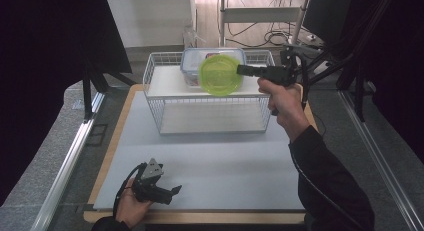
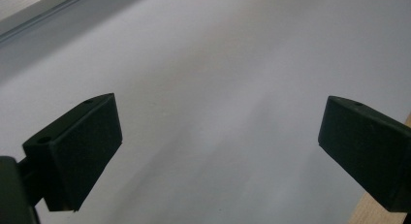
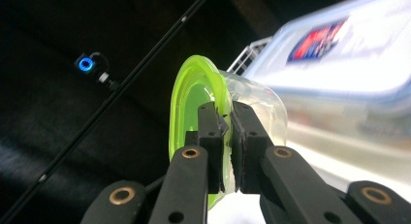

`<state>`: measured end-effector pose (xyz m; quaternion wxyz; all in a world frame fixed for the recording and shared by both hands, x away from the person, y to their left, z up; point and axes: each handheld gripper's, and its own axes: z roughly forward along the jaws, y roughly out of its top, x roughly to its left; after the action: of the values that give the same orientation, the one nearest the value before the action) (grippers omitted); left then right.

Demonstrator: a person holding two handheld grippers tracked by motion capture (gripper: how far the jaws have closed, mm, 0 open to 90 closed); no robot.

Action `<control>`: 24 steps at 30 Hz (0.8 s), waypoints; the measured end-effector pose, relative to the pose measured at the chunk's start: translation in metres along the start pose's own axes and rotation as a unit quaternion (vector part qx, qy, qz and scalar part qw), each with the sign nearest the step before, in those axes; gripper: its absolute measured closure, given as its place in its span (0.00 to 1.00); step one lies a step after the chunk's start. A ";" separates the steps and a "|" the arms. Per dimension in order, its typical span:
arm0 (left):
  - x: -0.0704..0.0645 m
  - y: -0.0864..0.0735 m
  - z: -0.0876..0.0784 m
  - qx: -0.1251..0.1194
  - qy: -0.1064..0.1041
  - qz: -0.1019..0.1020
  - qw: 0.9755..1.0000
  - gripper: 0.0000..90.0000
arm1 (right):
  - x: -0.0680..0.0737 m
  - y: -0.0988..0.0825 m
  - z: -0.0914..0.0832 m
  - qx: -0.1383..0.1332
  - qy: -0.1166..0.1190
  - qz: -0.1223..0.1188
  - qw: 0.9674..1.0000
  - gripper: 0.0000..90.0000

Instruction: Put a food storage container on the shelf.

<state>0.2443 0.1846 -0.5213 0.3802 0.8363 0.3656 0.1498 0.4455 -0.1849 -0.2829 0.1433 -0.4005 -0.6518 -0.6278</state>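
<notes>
Upper centre of the high view, my right tool [image 1: 243, 69] pinches the round lime-green plastic lid [image 1: 220, 74] edgewise over the white wire basket [image 1: 155, 98]; my left tool [image 1: 170, 191] rests spread, empty.

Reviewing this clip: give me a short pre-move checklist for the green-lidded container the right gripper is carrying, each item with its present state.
1. Right gripper shut on the green-lidded container at its rim: ok.
2. Container lifted off the rack shelf: ok.
3. Clearance from the blue-lidded box behind it: cannot tell.
4. Left gripper open, idle low over the white mat: ok.
5. Lid fully sealed: cannot tell.
</notes>
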 end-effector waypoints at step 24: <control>0.000 0.000 0.000 -0.002 -0.012 0.000 1.000 0.02 | -0.017 0.074 0.041 -0.044 -0.093 0.019 0.995 0.94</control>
<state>0.2445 0.1849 -0.5219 0.3858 0.8374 0.3607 0.1410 0.5215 -0.1607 -0.2491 0.0763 -0.4753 -0.6261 -0.6133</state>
